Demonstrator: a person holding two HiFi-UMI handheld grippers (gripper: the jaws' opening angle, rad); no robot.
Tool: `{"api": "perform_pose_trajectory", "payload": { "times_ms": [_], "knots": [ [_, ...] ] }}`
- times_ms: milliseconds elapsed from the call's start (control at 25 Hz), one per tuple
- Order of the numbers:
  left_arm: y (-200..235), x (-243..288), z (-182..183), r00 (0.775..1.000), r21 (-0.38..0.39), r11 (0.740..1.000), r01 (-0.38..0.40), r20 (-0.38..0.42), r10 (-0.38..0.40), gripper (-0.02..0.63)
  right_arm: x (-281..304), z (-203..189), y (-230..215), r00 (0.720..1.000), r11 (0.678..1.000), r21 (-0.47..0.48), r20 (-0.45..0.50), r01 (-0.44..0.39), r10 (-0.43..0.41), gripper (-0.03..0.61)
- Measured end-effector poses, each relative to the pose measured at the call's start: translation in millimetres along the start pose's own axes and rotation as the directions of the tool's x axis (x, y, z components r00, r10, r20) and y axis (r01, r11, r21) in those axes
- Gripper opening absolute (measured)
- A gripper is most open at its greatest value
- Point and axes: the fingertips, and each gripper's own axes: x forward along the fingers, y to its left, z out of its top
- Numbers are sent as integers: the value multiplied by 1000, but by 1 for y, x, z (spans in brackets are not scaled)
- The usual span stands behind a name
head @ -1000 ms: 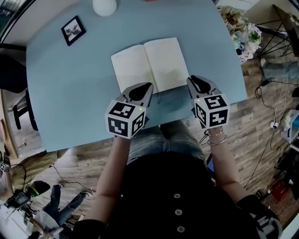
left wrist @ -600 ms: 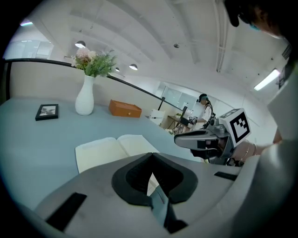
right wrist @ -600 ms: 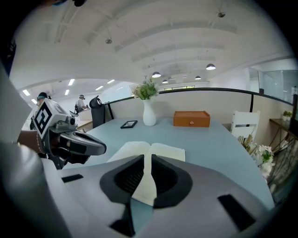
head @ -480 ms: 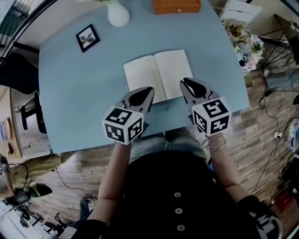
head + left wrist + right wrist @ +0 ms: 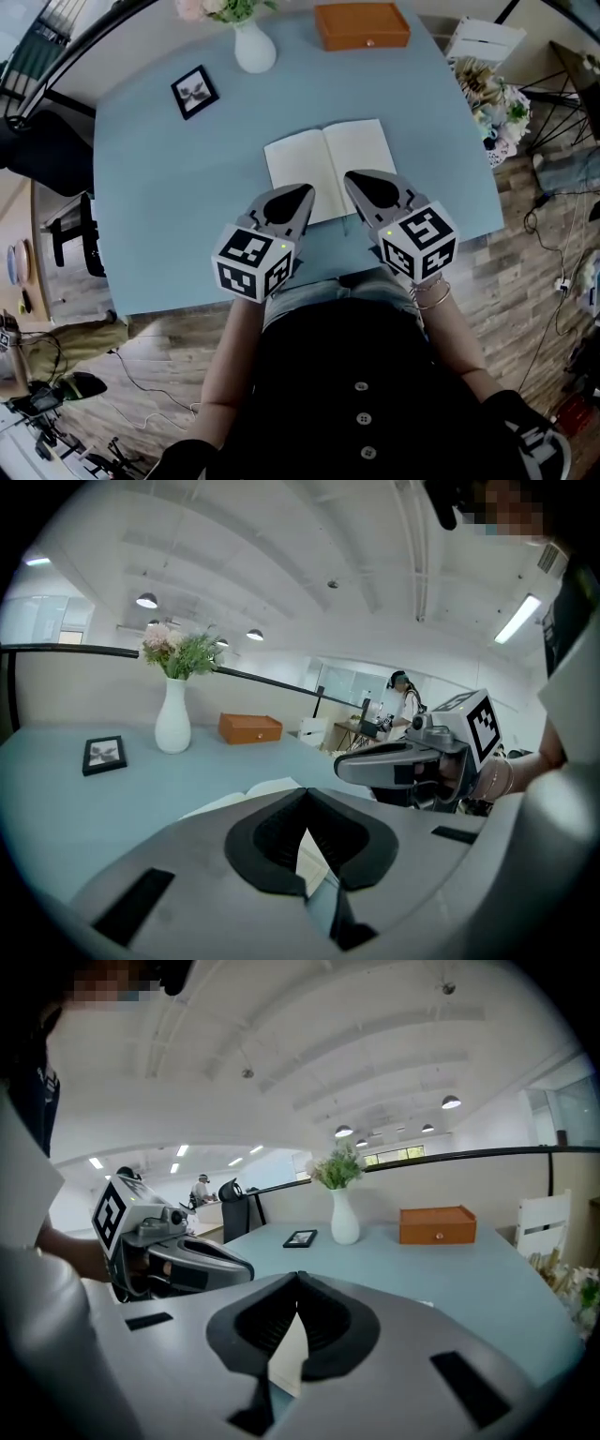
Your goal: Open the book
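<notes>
The book (image 5: pixel 330 165) lies open on the light blue table (image 5: pixel 169 206), showing two blank cream pages. My left gripper (image 5: pixel 302 191) hovers over the near edge of the left page, jaws shut and empty. Over the near edge of the right page hangs my right gripper (image 5: pixel 352 177), also shut with nothing in it. Both are held level above the table. In the left gripper view the shut jaws (image 5: pixel 303 796) cover most of the book (image 5: pixel 251 790), and the right gripper (image 5: pixel 403 761) shows alongside. The right gripper view has its jaws (image 5: pixel 298 1281) shut, with the left gripper (image 5: pixel 183 1260) beside them.
At the table's far side stand a white vase with flowers (image 5: pixel 253 45), a small black picture frame (image 5: pixel 197 91) and an orange wooden box (image 5: pixel 362 25). A dark chair (image 5: pixel 66 225) is at the left edge. The near table edge runs just under the grippers.
Both grippers have drawn closer together over the book's near edge, the right one shifting left. The head view has tilted up, bringing the vase and orange box into sight.
</notes>
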Motion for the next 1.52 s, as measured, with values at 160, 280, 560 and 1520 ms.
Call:
{"api": "perform_pose_trajectory", "payload": {
  "times_ms": [160,280,560,1520],
  "knots": [
    [3,-5,1,1000,19,1000,3,-10,-2,12,6,5,16,999,999,-30,-6,-45,45,2],
    [2,-7,0,1000,29,999,14,-15,-13,12,8,9,25,997,995,-56,-16,-78,77,2],
    [6,-8,0,1000,32,999,-13,13,12,12,9,15,43,993,992,-48,-1,-114,114,2],
    [4,-19,-29,997,48,997,-56,-58,59,11,10,0,67,993,992,-55,5,-117,118,2]
  ]
}}
